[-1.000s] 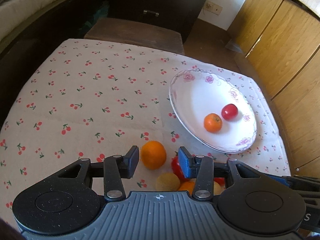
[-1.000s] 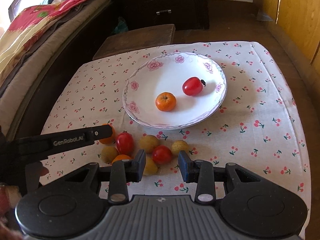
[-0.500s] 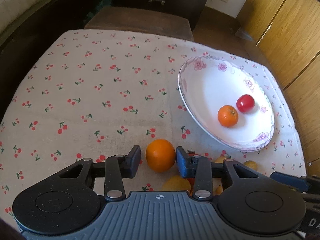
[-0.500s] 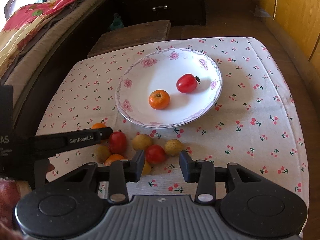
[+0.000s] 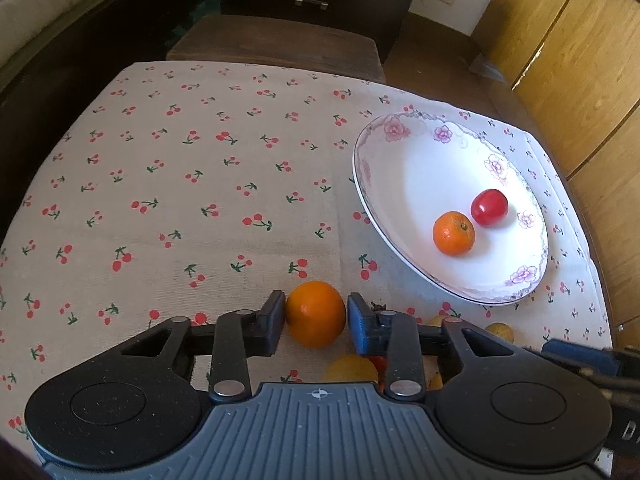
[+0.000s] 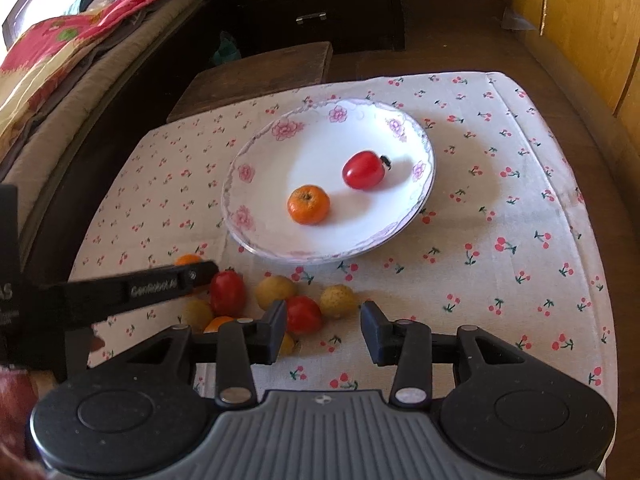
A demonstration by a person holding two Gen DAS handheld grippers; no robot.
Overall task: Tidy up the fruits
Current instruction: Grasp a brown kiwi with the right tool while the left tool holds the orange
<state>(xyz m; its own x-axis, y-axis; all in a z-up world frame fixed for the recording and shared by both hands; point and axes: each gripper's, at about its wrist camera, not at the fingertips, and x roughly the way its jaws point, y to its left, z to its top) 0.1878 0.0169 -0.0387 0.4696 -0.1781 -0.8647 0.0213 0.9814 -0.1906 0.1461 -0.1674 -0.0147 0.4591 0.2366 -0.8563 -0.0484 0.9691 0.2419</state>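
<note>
On the cherry-print tablecloth (image 5: pixel 200 184) sits an orange (image 5: pixel 316 314), and my left gripper (image 5: pixel 316 320) is closing on it, both pads touching its sides. The white flowered plate (image 5: pixel 400 168) holds a mandarin (image 5: pixel 454 233) and a red tomato (image 5: pixel 489 207). My right gripper (image 6: pixel 324 326) stands open with nothing between its pads. Just beyond it lie a red tomato (image 6: pixel 304 314) and a yellow fruit (image 6: pixel 338 300). Several more loose fruits, including a tomato (image 6: pixel 227 293), lie left of them, partly hidden by the left gripper's finger (image 6: pixel 160 286).
A dark wooden stool (image 5: pixel 276 46) stands past the table's far edge, with a dark dresser (image 6: pixel 320 8) behind it. Wooden cabinet doors (image 5: pixel 580 60) line the right side. A bed with colourful bedding (image 6: pixel 60 60) runs along the left.
The left gripper came forward around the orange and its jaws closed in until the pads met it. The right gripper's jaws widened a little; it stayed over the loose fruits.
</note>
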